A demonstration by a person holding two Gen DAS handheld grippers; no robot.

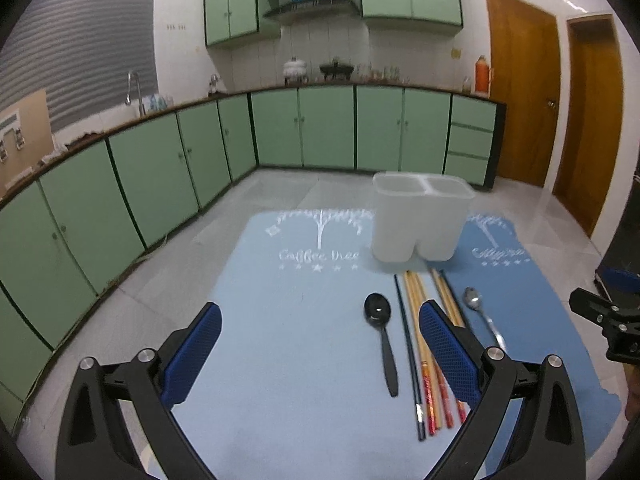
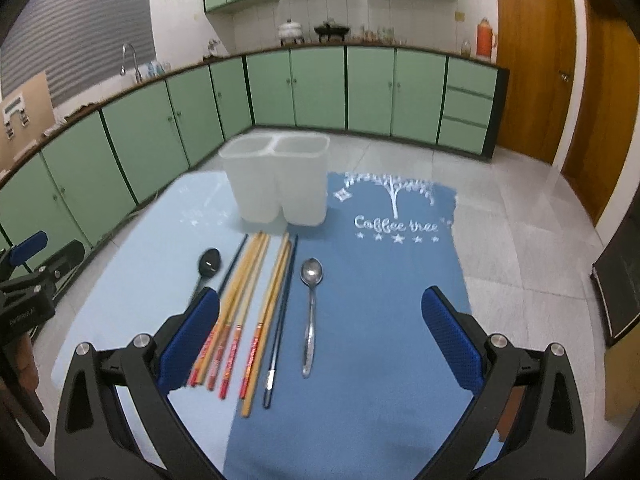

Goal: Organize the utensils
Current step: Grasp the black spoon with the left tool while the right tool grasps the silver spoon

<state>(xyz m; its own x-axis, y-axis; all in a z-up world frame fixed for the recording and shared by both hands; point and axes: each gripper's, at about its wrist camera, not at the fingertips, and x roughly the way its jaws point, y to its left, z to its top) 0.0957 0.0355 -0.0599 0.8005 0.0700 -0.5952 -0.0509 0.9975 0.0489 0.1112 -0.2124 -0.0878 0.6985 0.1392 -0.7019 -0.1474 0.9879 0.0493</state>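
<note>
1. Green kitchen cabinets (image 2: 316,88) ring a tabletop under two blue mats (image 2: 380,300).
2. Nothing is sorted yet: the white translucent two-compartment plastic holder (image 2: 276,178) looks empty.
3. Just before the holder lie one black plastic spoon (image 1: 380,332), one steel spoon (image 2: 311,300), four wooden chopsticks (image 2: 244,308) and two dark chopsticks (image 2: 282,320).
4. Left tongs (image 1: 320,356) and right tongs (image 2: 320,340) both gape wide, holding nothing.

Wooden chopsticks (image 1: 416,320): partly covered by the left tool's blue pad in the left wrist view.
Black spoon (image 2: 208,266): handle end hidden behind the right tool's pad.
Holder (image 2: 276,178): inside not visible.
Counter items (image 1: 336,70): too small to tell.
</note>
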